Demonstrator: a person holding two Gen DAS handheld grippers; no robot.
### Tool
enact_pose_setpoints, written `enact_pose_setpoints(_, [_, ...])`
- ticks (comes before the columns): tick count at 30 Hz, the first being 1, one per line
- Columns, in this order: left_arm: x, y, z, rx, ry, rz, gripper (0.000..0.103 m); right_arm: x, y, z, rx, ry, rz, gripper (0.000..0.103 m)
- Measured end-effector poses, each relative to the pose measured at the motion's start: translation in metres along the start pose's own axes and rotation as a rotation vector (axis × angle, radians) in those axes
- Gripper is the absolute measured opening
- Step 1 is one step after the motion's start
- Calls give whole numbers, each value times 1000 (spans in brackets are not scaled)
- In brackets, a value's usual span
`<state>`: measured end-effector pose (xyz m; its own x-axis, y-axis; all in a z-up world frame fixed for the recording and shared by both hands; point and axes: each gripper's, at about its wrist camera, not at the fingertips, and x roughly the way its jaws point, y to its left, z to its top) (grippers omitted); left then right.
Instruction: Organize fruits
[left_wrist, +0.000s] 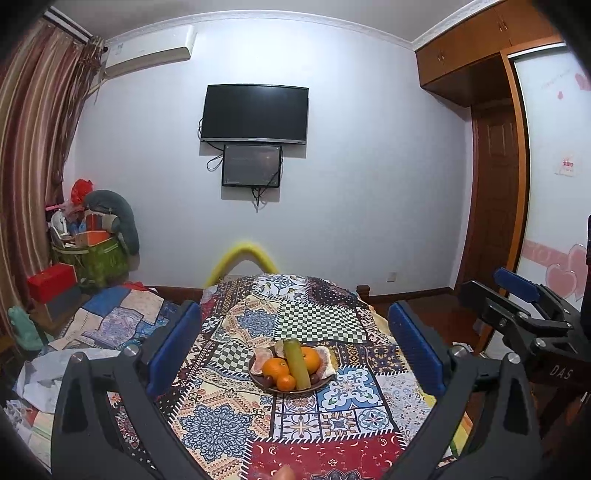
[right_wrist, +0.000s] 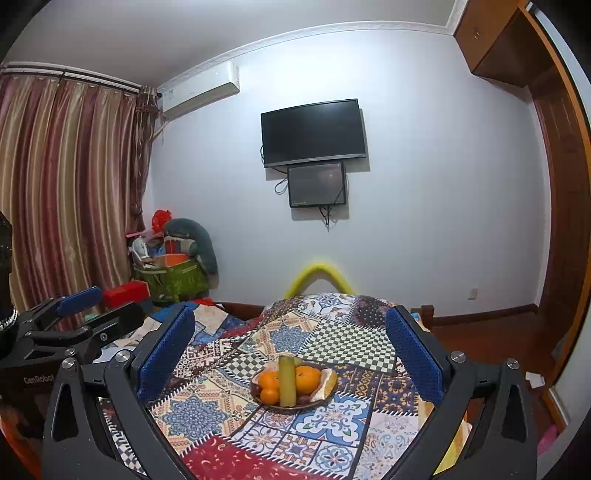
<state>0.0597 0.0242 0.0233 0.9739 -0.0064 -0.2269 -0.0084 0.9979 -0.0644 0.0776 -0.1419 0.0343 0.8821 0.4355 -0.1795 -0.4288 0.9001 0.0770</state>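
A dark fruit bowl (left_wrist: 266, 386) (right_wrist: 310, 404) stands on the patchwork tablecloth (left_wrist: 221, 424) (right_wrist: 207, 413). It holds three oranges (left_wrist: 275, 368) (right_wrist: 307, 379), a green stalk (left_wrist: 297, 363) (right_wrist: 286, 380) lying across them, pomelo pieces (left_wrist: 259, 358) (right_wrist: 325, 380) and small dark fruits. My left gripper (left_wrist: 295, 350) is open and empty, held back from the bowl. My right gripper (right_wrist: 291, 354) is open and empty, also short of the bowl; it shows at the right in the left wrist view (left_wrist: 517, 295).
A yellow chair back (left_wrist: 242, 258) (right_wrist: 319, 277) rises behind the table's far edge. A cluttered bed (left_wrist: 92, 332) lies left, with boxes and bags (left_wrist: 92, 251) in the corner. Wooden floor (left_wrist: 436, 317) and a door (left_wrist: 495, 199) are right.
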Motion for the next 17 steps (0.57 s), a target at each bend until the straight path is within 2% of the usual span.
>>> enact_pose_setpoints(17, [1,-5,-3,13,7,-26,102,2,-1,0,-5,6,-9,103])
